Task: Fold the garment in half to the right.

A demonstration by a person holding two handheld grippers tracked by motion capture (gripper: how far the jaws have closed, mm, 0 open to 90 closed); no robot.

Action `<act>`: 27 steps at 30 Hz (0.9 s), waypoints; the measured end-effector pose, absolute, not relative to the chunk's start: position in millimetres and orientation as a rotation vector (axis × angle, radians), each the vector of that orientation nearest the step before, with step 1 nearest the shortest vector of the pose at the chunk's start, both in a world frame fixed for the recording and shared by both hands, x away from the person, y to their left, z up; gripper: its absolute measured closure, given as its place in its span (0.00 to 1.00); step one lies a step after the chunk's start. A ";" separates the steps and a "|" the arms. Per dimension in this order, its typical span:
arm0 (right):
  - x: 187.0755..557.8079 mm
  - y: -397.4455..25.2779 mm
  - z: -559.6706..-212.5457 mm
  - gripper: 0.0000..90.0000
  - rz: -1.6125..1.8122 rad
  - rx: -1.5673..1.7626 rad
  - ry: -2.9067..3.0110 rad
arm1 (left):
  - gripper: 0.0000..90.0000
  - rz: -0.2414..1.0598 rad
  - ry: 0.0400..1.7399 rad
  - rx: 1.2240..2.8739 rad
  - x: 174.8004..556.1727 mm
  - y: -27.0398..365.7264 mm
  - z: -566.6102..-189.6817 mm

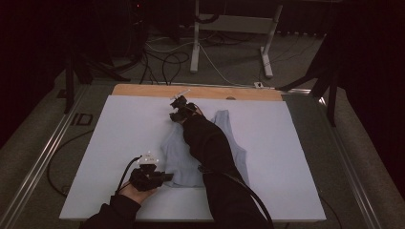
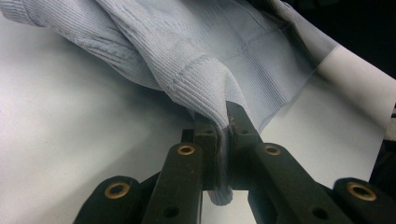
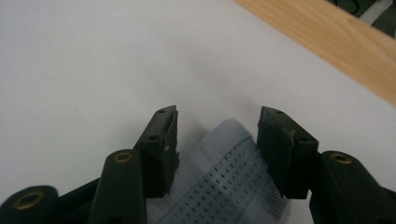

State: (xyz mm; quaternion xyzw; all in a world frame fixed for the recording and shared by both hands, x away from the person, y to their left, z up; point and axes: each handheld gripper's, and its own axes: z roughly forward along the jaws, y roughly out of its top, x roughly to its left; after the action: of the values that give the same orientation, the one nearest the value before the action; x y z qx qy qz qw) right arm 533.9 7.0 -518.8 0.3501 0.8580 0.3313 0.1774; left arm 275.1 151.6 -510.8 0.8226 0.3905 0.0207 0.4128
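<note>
Tank top (image 1: 179, 157) sits mid-worktop (image 1: 286, 143), and we've got the left gripper (image 2: 223, 128) pinching its near hem while the right gripper (image 3: 217, 140) has fingers wide around a strap by the far edge.

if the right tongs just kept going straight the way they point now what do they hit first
The right tongs stand open over a strap end of the garment. Ahead lies bare white sheet, then the wooden table edge. They would likely meet the sheet first, though depth is unclear.

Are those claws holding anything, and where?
The left gripper pinches the pale blue top at its ribbed hem corner. The right gripper is open around a strap end, not gripping it.
</note>
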 end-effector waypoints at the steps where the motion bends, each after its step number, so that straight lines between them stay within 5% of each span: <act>1: 533.9 7.0 -518.8 0.53 0.938 0.991 2.428 | 0.95 0.052 0.982 2.069 275.1 151.6 -510.8; 10: 533.6 7.8 -524.5 0.62 0.894 1.005 2.458 | 0.95 0.052 0.978 2.071 274.0 149.4 -510.8; 13: 533.0 6.6 -523.3 0.79 0.874 0.974 2.464 | 0.95 0.052 0.976 2.074 273.7 149.6 -511.2; 19: 532.2 6.5 -522.5 0.91 0.840 0.935 2.458 | 0.95 0.051 0.982 2.073 273.9 150.2 -511.9; 27: 530.8 6.1 -517.6 0.94 0.811 0.897 2.455 | 0.95 0.041 0.992 2.065 275.8 151.5 -513.5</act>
State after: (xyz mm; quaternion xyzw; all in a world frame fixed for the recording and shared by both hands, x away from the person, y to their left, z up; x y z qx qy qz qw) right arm 530.8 6.1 -517.6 0.3212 0.8787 0.2904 0.2009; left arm 275.8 151.5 -513.5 0.8209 0.3944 0.0163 0.4126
